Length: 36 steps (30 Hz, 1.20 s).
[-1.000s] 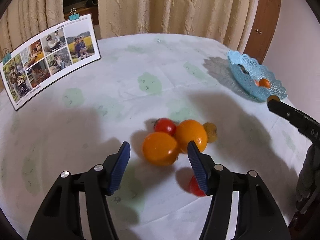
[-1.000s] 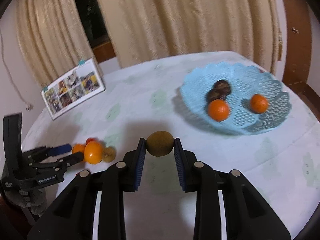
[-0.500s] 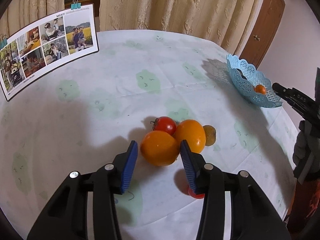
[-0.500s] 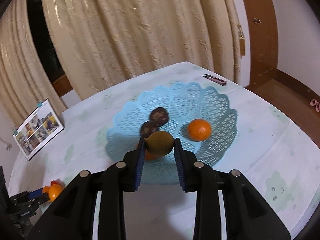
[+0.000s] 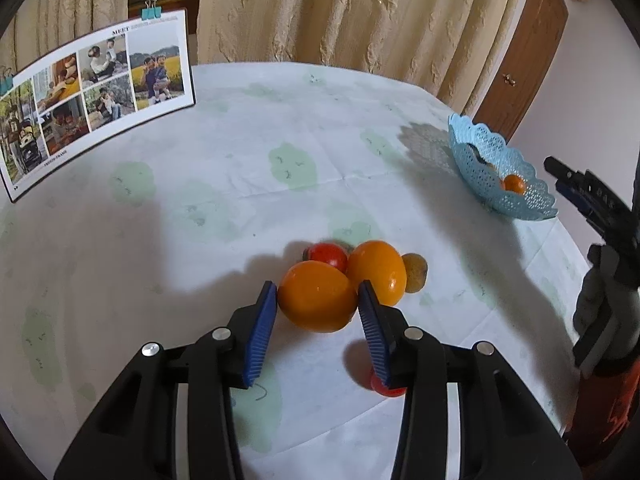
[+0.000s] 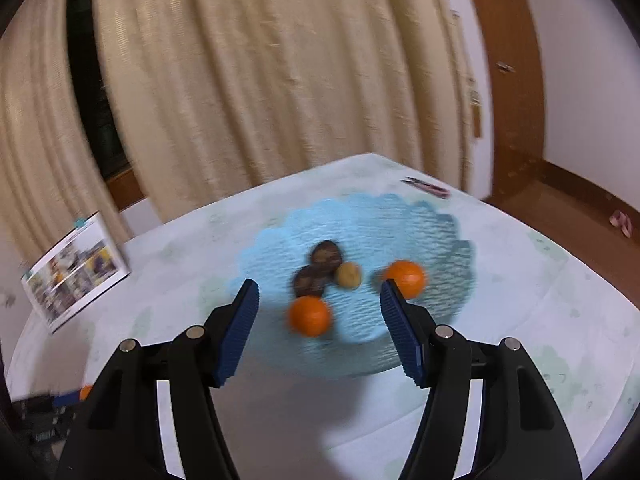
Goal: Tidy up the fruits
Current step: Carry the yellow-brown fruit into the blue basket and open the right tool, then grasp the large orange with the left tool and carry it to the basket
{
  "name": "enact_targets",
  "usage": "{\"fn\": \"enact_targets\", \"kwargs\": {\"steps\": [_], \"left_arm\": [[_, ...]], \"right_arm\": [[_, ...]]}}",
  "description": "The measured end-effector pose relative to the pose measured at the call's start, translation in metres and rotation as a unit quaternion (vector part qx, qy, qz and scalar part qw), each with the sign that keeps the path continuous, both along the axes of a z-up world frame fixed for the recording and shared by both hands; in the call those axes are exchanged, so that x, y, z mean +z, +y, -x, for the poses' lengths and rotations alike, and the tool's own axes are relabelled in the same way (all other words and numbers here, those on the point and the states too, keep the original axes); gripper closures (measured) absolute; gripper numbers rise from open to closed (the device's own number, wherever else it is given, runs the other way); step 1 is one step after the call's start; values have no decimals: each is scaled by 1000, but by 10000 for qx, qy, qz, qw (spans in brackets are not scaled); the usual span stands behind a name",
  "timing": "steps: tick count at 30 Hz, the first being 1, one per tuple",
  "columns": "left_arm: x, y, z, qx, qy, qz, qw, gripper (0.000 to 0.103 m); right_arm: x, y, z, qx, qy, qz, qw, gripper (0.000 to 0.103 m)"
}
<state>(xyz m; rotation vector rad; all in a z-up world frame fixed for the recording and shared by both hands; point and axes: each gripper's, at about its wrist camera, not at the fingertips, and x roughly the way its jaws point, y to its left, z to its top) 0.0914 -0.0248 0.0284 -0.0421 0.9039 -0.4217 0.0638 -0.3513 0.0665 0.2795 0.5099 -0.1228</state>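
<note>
Cream curtains hang behind a round desk [image 5: 240,152] under a pale cloth. At its left stands a photo board [image 5: 96,92]. The left gripper [image 5: 318,306] has its pads against the near orange [image 5: 316,300], apparently closed on it; it touches a second orange [image 5: 378,270] and a tomato [image 5: 326,256], so lifting may roll those away. Rightward, the right gripper [image 6: 318,320] hangs wide open and empty above the blue basket [image 6: 440,240] holding five fruits.

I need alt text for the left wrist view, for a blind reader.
The left tool closes around an orange fruit on a pale tablecloth, beside another orange fruit and a red tomato. A blue lattice basket stands far right.
</note>
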Motion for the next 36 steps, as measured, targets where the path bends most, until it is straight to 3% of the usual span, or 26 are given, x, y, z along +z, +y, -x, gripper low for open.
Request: {"fn": "enact_targets", "kwargs": {"steps": [7,12,21,28,36], "left_arm": [[21,14,5,291,-276,2,9992,61],[34,16,9,364,-452,-100,9983,61],[57,-30,7,0,-671,-258,9974,61],[66,-104,-6,-563,-718,-299,9954,61],[66,-189,-25,-1166,-622,-307,9908,61]], "right_arm": [[-12,74,-9,1464,277,9,9888,38],[-16,92,-9,1693,353,34,9849,38],[-19,47,16,986,229,-128,9948,38],[-21,-9,41,207,46,-153,9997,38],[-36,-48,49,-306,83,-510,9982,38]]}}
